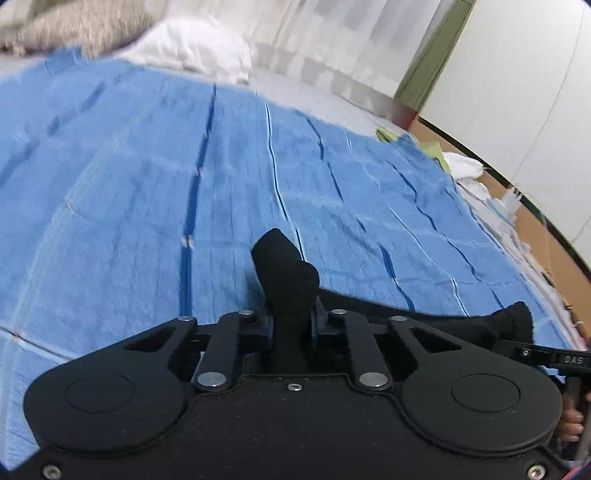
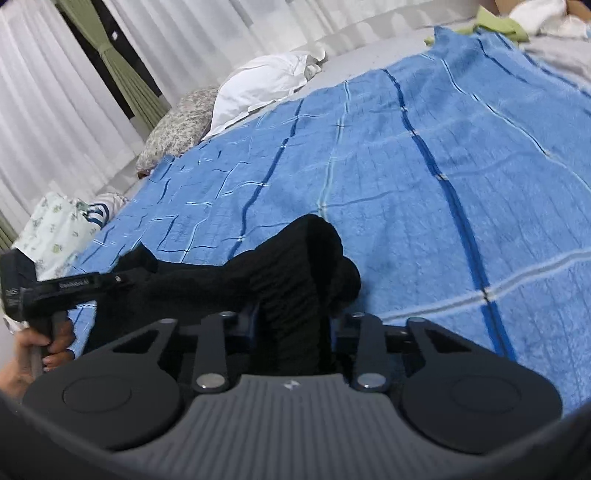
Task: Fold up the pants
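Black pants (image 1: 284, 266) are bunched between the fingers of my left gripper (image 1: 293, 317), which is shut on the cloth; the pads are hidden by it. From there the pants run as a dark band to the right, where the right gripper (image 1: 532, 350) shows at the frame's edge. In the right wrist view a thicker wad of the pants (image 2: 306, 266) fills my right gripper (image 2: 295, 321), which is shut on it. The left gripper (image 2: 118, 278) holds the other end at the left, a hand (image 2: 48, 343) on its handle. The pants hang just above the blue striped blanket (image 2: 406, 184).
The blanket (image 1: 129, 184) covers a bed. A white pillow (image 1: 192, 48) and a patterned pillow (image 2: 177, 122) lie at its head. A floral cloth (image 2: 55, 229) sits by the curtain (image 2: 37, 92). Green cloth (image 2: 498, 22) and white laundry (image 1: 465, 166) lie past the bed's far edge.
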`<state>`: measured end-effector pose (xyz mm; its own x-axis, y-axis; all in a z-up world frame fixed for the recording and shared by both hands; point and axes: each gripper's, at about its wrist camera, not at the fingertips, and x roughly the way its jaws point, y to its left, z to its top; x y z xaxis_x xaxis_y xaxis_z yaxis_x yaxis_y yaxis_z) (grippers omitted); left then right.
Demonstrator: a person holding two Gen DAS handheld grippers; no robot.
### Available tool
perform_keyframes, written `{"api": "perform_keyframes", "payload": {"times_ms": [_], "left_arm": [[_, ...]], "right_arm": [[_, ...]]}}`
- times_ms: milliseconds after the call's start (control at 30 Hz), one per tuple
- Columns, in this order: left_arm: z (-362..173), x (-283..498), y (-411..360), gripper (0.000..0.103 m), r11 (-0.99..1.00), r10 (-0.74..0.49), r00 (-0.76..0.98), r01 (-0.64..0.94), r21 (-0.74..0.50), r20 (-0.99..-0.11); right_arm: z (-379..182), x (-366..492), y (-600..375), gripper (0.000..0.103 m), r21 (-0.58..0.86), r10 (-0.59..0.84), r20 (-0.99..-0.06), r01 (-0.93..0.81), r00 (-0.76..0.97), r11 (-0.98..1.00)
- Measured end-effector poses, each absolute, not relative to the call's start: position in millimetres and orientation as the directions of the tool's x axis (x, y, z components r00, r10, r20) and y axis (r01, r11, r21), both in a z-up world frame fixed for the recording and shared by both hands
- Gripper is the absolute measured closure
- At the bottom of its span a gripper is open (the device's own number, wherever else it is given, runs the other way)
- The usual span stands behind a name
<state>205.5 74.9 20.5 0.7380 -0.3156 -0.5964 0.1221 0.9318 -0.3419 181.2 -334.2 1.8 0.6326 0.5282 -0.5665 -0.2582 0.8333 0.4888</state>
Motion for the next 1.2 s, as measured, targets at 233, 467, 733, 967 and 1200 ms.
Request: {"api": "perform_keyframes", "payload": {"times_ms": [233,467,733,967,1200], "left_arm": [[37,218,109,0.09,0.956,-0.192,0.778,0.01,-0.294,-0.598],[43,252,139,0.089,0.97,-0.093,0.795,-0.063,-0.234,-0.599],[34,247,117,0.061,0.994,0.022,0.77,-0.087,-0.07,-0.638],[52,205,104,0.041,0.998,0.035,0.787,-0.055,-0.013,-0.616],[57,140,91,0.026,1.0,-0.011,0.807,-0.006,-0.027,-0.59]], "right_arm": [[12,219,-285,0.072,0.459,0.544,-0.566,-0.311,0.62,0.832],[15,258,-234,0.071,0.416,0.519,-0.578,-0.32,0.63,0.851],[16,235,-233,0.043,0.343,0.414,-0.597,-0.247,0.687,0.906],[43,202,-224,0.036,0.209,0.285,-0.608,-0.197,0.741,0.958],[61,148,-193,0.034,0.099,0.202,-0.581,-0.178,0.788,0.979]]}}
